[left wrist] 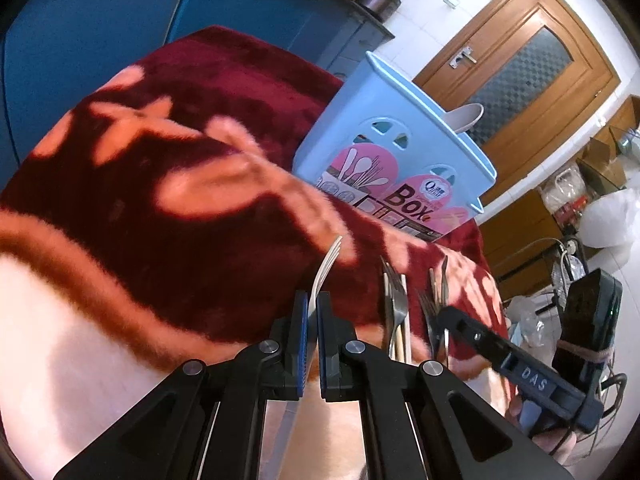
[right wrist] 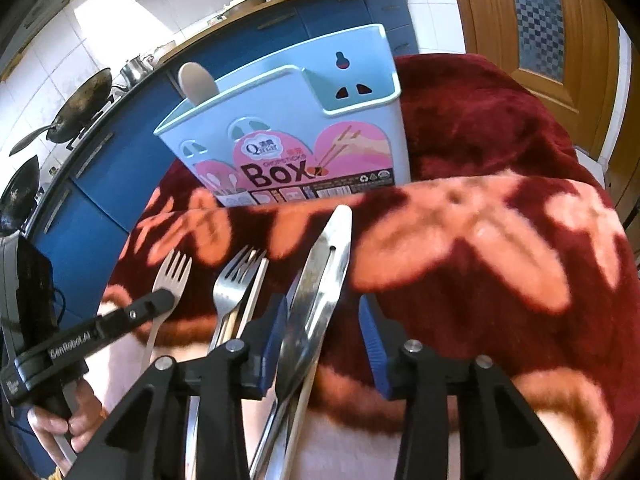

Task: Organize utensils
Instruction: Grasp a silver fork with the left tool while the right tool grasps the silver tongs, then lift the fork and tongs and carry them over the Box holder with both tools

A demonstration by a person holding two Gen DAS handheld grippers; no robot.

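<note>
Ahead, left claw (left wrist: pixel 312 312) pinches a fork (left wrist: pixel 326 266); right claw (right wrist: pixel 324 336) gapes around tongs (right wrist: pixel 320 276).

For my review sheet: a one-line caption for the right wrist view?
Right tongs straddle metal serving tongs on the red blanket, before the blue utensil box.

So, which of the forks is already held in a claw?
The fork clamped on edge in the left claw, tines toward the blue box. The other forks lie loose on the red blanket.

Bare blanket (right wrist: pixel 500 128) beside box (right wrist: pixel 288 152)
</note>
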